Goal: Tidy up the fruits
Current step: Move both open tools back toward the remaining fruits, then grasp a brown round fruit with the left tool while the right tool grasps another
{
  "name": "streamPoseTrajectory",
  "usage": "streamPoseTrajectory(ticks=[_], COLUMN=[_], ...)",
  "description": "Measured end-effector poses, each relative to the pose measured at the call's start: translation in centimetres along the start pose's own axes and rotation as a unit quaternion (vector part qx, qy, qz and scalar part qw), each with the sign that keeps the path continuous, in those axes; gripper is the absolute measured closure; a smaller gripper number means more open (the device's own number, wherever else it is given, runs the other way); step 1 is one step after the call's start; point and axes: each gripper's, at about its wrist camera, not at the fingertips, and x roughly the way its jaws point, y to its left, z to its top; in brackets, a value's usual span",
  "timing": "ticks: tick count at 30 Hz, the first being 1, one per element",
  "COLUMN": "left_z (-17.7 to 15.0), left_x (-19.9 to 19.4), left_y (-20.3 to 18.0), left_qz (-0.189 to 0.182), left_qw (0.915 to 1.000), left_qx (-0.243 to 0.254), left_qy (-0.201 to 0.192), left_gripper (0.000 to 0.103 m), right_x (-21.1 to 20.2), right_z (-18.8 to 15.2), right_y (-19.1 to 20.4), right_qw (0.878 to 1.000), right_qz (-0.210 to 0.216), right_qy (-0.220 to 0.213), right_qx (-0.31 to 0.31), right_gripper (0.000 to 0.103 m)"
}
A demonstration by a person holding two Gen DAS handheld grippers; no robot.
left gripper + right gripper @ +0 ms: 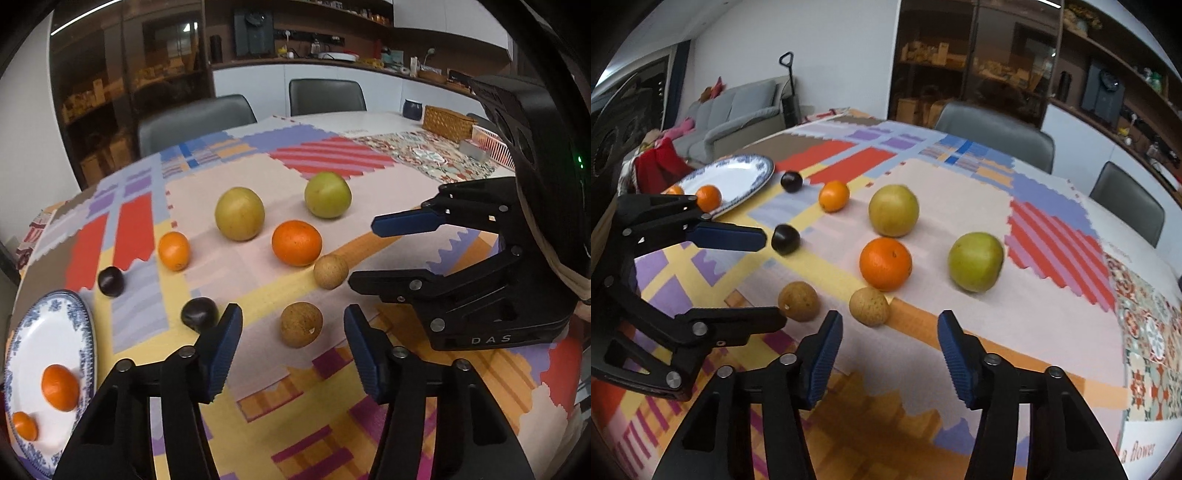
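Note:
Fruit lies loose on a patchwork tablecloth: two green apples point(240, 213) point(327, 194), a large orange point(296, 243), a small orange point(174, 250), two dark plums point(110, 281) point(198, 314) and two brown round fruits point(301, 324) point(331, 271). A blue-rimmed white plate point(37, 332) at the left holds two oranges point(60, 387) point(24, 425). My left gripper point(293, 354) is open and empty, just short of the nearer brown fruit. My right gripper point(890, 360) is open and empty, near the other brown fruit point(868, 306). Each gripper shows in the other's view, open point(364, 254) point(772, 277).
The plate point(746, 173) sits near the table's left edge. A wicker basket point(447, 123), a pink crate point(493, 144) and a dark jar point(412, 109) stand at the far right of the table. Grey chairs point(195, 118) line the far side.

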Motion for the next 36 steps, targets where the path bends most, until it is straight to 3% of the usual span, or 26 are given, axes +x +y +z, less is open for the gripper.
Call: streamPoseTrajectory(ticks=[9,14,22,36], left_z=[-0.1,0.0,-0.1,-0.1], left_x=[1.9,2.5,1.9,-3.0], left_y=[0.4,0.9,1.8,2.6], left_qz=[-0.028,-0.044,-0.043,-0.006], left_qw=[0.9993,0.9982,0.9972,0.9967], left_qx=[-0.007,-0.02,-0.051,-0.08], left_qy=[0.024,0.035,0.033,-0.004], left_gripper=[0.06,0.075,0.075,0.075], right_x=[1.8,2.7,3.6,0.3], right_z=[0.4,0.6,0.9,1.5], right_y=[-0.2,0.0,0.1,1.4], right_qw=[0.999,0.999,0.998,0.998], right_qz=[0.029,0.038,0.06,0.051], right_qy=[0.013,0.02,0.033,0.004], right_qx=[-0.009,-0.017,-0.001,0.036], right_gripper=[0.057,0.062,0.074,0.075])
